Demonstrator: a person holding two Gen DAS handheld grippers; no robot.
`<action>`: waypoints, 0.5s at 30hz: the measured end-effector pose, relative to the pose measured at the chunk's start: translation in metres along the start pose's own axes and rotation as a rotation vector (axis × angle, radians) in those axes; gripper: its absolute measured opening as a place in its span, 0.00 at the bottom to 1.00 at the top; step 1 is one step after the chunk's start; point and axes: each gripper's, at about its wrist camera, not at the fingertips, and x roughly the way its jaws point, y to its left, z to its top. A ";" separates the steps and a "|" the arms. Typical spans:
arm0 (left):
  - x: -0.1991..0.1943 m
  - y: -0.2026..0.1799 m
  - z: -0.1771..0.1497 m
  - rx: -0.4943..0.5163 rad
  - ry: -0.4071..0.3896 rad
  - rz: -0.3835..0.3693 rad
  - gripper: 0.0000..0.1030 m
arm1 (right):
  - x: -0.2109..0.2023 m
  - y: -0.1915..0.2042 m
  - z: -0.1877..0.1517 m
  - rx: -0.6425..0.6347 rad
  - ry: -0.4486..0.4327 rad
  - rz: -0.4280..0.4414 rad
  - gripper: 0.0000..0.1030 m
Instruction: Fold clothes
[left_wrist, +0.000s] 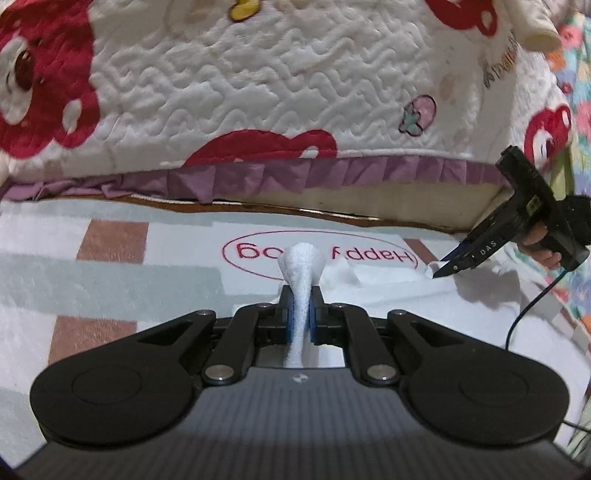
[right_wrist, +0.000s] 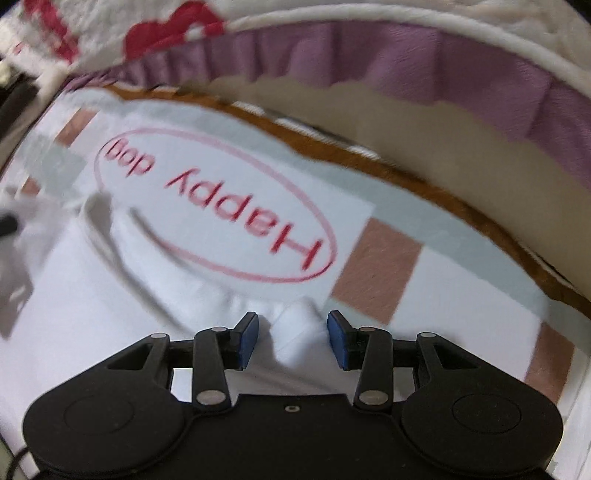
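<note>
On one checked mat (left_wrist: 110, 280), two tongs work one white garment (right_wrist: 110, 295).

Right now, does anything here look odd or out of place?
Nothing looks damaged or spilled. The white garment lies rumpled over the "Happy dog" mat, partly covering its lettering. The left gripper pinches a bunched ridge of it, while the right gripper has open jaws around another fold.

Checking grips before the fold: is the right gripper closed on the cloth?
No: the right gripper is open, its blue pads apart around a white cloth bump.
</note>
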 end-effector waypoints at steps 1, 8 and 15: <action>0.000 0.000 0.000 -0.011 -0.001 -0.008 0.07 | -0.003 0.003 -0.004 -0.026 -0.023 -0.022 0.17; -0.001 0.000 0.000 -0.015 -0.024 0.052 0.07 | -0.045 0.000 -0.034 -0.010 -0.308 -0.085 0.06; 0.010 0.014 -0.008 -0.074 0.036 0.137 0.07 | -0.017 -0.008 -0.035 0.023 -0.255 -0.154 0.07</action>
